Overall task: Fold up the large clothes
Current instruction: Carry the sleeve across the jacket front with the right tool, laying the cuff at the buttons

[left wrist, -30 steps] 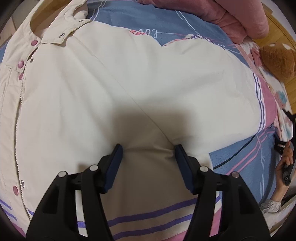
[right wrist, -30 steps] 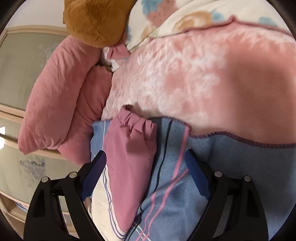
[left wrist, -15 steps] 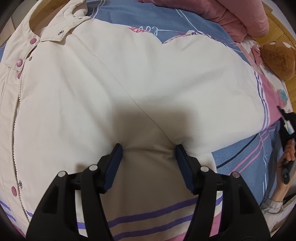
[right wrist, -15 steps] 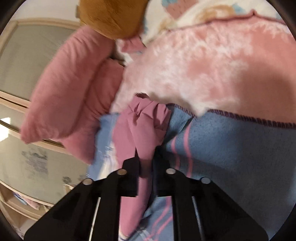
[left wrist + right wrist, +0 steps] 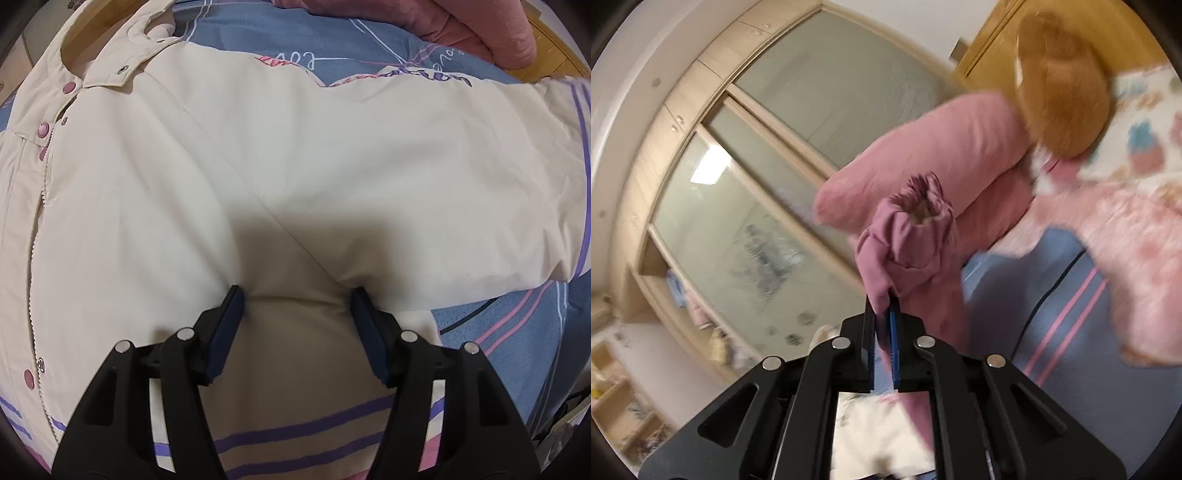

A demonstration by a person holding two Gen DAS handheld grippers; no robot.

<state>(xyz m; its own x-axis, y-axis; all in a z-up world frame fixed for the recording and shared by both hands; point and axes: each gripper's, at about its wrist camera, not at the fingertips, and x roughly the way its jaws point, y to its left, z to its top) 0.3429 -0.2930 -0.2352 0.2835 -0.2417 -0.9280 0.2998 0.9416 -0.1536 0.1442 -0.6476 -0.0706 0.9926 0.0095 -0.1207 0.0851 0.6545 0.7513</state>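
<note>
Right tool (image 5: 882, 314) clamps the pink cuff (image 5: 916, 229); left tool (image 5: 297, 306) straddles the cream jacket (image 5: 258, 166), parted.

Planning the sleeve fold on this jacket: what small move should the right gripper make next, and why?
Probably carry the pink cuff across over the cream jacket body. The right gripper is shut on the cuff and holds it above the bed, while the left gripper, jaws apart, presses on the jacket near the armpit.

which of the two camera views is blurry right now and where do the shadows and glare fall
Right wrist view: motion-smeared across the pink pillow and wardrobe doors, with a bright light reflection on the glass. Left wrist view: sharp, strong fisheye bending, a soft dark shadow on the cream jacket just ahead of the left tongs.
</note>
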